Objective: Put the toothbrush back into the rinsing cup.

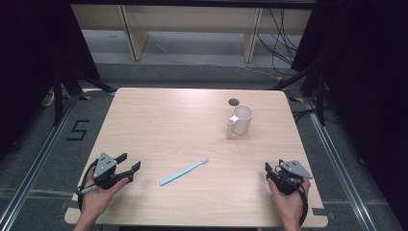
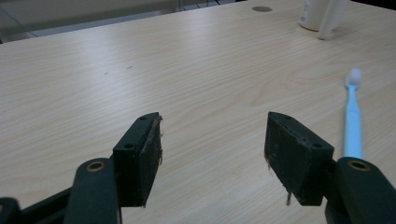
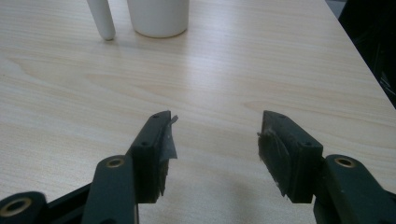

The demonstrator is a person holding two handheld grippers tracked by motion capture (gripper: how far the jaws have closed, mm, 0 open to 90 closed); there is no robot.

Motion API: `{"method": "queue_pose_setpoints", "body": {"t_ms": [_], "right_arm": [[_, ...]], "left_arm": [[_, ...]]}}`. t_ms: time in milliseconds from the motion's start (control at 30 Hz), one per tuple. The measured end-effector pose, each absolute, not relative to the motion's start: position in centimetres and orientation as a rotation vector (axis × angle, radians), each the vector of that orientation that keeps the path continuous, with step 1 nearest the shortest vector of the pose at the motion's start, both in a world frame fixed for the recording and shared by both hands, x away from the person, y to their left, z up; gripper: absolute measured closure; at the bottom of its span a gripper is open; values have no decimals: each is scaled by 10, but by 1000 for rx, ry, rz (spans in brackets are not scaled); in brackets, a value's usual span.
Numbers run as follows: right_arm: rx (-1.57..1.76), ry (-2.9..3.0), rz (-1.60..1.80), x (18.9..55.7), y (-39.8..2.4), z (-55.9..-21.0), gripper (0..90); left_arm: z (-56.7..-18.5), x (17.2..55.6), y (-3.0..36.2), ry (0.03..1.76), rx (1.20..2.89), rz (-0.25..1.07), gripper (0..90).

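A light blue toothbrush (image 1: 184, 172) with a white head lies flat near the table's front middle, head toward the far right; it also runs along the right side of the left gripper view as the toothbrush (image 2: 353, 121). A white mug (image 1: 242, 119) stands upright at the far right, with a white handle-like post (image 1: 230, 128) beside it. My left gripper (image 1: 129, 162) rests at the front left, open, with bare wood between its jaws (image 2: 212, 135). My right gripper (image 1: 273, 168) sits at the front right, open and empty (image 3: 215, 133), facing the mug (image 3: 159, 16).
A small round hole (image 1: 234, 101) is set in the wooden table (image 1: 163, 120) behind the mug. The table's right edge (image 3: 369, 79) runs close to my right gripper. Grey floor, cables and shelf legs lie beyond the far edge.
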State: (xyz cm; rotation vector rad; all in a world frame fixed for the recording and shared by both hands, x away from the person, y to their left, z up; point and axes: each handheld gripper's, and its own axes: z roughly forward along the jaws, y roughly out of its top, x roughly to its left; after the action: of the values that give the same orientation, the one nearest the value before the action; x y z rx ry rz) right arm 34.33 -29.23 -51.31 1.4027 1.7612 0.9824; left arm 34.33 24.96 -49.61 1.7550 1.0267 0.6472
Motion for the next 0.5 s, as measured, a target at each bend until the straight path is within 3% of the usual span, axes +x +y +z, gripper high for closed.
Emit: {"method": "queue_pose_setpoints", "body": {"t_ms": [500], "right_arm": [[1415,1778,987,343,-291,-513,448]], "left_arm": [[-467,365,189,873,2003,467,398]]}}
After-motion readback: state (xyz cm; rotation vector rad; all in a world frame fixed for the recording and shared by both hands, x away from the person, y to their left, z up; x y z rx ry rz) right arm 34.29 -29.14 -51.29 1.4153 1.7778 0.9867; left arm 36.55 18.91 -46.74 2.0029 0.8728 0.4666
